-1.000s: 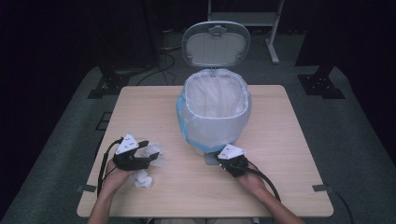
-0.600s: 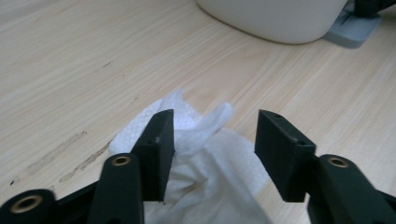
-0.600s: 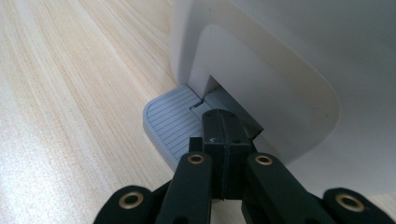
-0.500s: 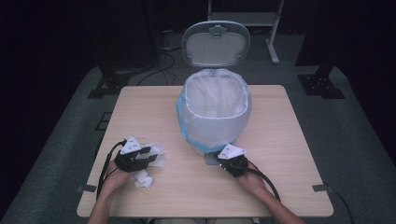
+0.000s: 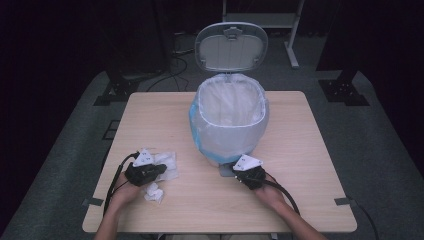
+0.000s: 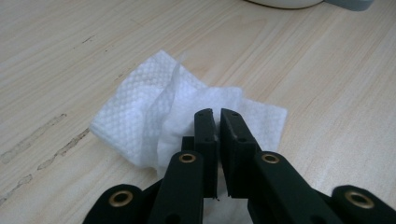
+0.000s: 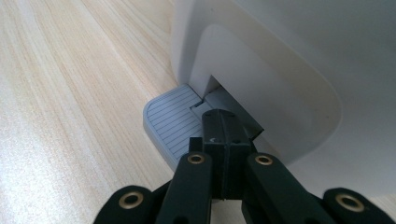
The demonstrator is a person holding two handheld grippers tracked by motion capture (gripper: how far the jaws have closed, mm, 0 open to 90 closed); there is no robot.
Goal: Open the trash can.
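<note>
Left gripper [image 6: 215, 114] jaws have just been closing, now pinched on the tissue [image 6: 177, 112] lying left of the bin [image 5: 230, 120]. Soft, light, tears easily: grab a raised fold. Right gripper [image 7: 219, 116], jaws closed and empty, presses the bin's pedal [image 7: 170, 123]; lid up.

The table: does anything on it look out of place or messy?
Yes. Crumpled white tissues lie loose on the table beside the open bin, not inside it. The left gripper is shut on one; another lies nearer the person.
</note>
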